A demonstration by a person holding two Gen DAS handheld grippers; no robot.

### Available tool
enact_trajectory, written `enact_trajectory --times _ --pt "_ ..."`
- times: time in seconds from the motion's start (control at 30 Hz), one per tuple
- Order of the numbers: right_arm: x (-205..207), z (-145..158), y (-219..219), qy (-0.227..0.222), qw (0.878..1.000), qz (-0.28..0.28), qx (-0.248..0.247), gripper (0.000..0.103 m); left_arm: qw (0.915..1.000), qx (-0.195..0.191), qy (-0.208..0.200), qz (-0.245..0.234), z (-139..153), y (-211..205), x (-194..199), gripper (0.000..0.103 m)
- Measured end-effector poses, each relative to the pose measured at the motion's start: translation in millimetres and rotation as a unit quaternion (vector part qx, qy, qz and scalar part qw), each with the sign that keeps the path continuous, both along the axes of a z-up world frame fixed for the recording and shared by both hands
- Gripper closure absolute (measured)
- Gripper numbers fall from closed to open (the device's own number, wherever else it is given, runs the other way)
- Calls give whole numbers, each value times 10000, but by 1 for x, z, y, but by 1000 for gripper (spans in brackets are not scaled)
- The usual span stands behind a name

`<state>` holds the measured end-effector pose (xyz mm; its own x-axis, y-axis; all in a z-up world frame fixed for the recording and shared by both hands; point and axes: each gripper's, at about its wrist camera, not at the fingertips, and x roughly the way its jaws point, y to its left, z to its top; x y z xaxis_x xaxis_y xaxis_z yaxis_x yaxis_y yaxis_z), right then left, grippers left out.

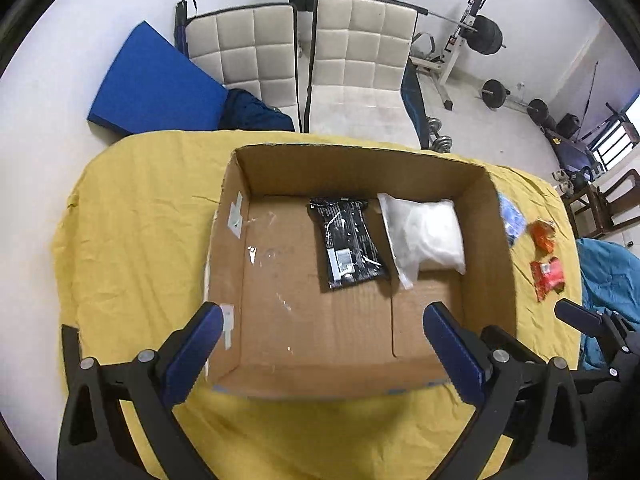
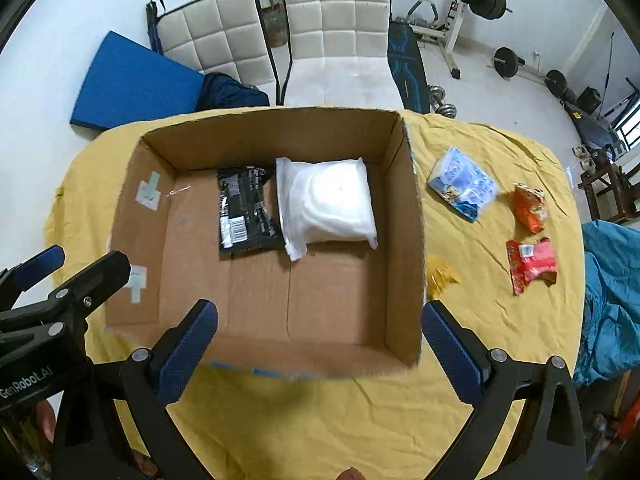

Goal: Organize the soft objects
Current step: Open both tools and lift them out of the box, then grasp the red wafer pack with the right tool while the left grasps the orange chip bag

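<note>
An open cardboard box [image 1: 240, 264] [image 2: 404, 216] stands on the yellow-covered table. Inside lie a black packet [image 1: 350, 242] [image 2: 246, 210] and a white soft bag [image 1: 426, 232] [image 2: 330, 202] side by side at the far end. My left gripper [image 1: 322, 334] is open and empty above the box's near edge. My right gripper [image 2: 320, 332] is open and empty above the box's near right part. On the cloth right of the box lie a blue packet [image 2: 462, 182] [image 1: 512, 216], an orange packet [image 2: 530, 206] [image 1: 542, 234], a red packet [image 2: 532, 264] [image 1: 548, 278] and a small yellow wrapper [image 2: 442, 276].
The yellow cloth [image 2: 320, 420] covers the table. Two white padded chairs [image 2: 340, 32] stand behind it, with a blue mat [image 2: 132, 84] on the floor and weight equipment [image 2: 484, 0] at the back. A teal cloth [image 2: 612, 304] hangs at the right.
</note>
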<state>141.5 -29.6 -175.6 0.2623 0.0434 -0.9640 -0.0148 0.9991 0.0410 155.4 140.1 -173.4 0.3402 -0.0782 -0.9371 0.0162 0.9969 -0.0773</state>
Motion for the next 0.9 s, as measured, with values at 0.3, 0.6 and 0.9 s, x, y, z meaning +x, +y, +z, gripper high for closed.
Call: enact_trajectory --times 0.3,0.6,0.9 --pt "-44 37 -7 -184 9995 14 265 0 9998 -109 -171 -77 41 -10 -42 0" --pt "-58 48 -48 -149 9977 -2 661 0 9998 -139 -152 -22 59 -37 -59 0" --pt "-41 41 -206 1 9905 -1143 767 0 9982 -345 -168 -453 69 -134 -35 0"
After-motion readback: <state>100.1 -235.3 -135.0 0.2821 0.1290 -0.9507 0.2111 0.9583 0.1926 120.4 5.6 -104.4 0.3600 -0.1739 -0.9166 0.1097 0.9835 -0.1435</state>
